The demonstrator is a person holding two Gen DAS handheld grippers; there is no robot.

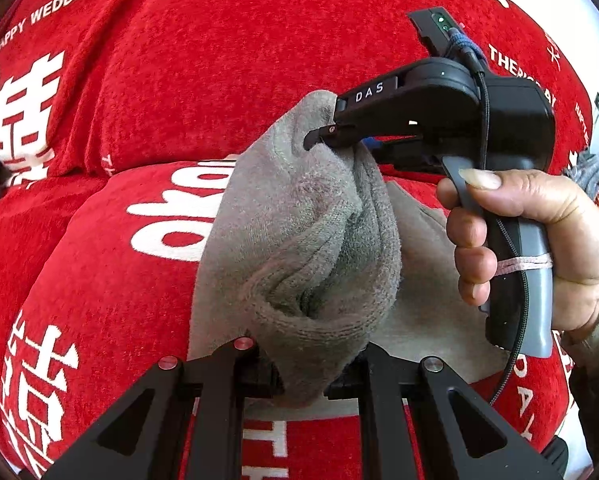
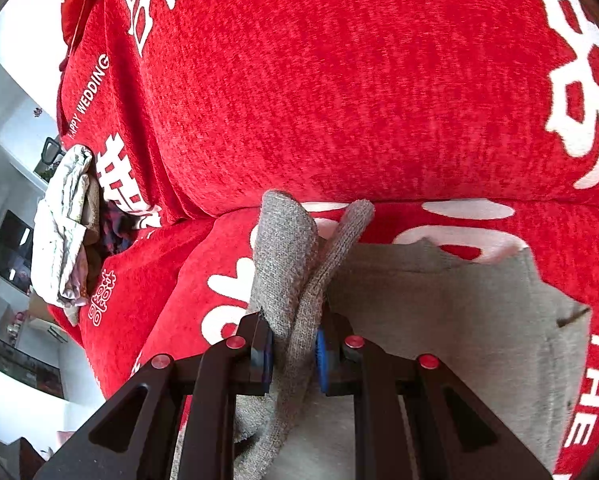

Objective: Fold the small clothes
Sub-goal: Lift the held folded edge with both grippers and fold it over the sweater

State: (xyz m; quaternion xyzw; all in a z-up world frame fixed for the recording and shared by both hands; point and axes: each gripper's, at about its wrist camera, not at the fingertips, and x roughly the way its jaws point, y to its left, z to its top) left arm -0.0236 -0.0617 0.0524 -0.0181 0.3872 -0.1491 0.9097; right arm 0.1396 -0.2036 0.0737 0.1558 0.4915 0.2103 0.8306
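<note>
A small grey fleece garment [image 1: 299, 240] is bunched and lifted between both grippers above a red sofa cover [image 1: 159, 100]. In the left wrist view my left gripper [image 1: 303, 372] is shut on its near edge, and the cloth hides the pads. The right gripper [image 1: 319, 134], held by a hand [image 1: 547, 240], pinches the far edge of the same garment. In the right wrist view my right gripper [image 2: 295, 356] is shut on a doubled ribbed fold, with blue pads pressing on either side. The rest of the grey garment [image 2: 459, 320] lies flat on the cover to the right.
The red sofa cover [image 2: 339, 100] with white lettering rises into a backrest behind the seat. A pile of pale and dark clothes [image 2: 65, 232] sits at the seat's left end. More grey cloth [image 1: 595, 172] lies at the right edge.
</note>
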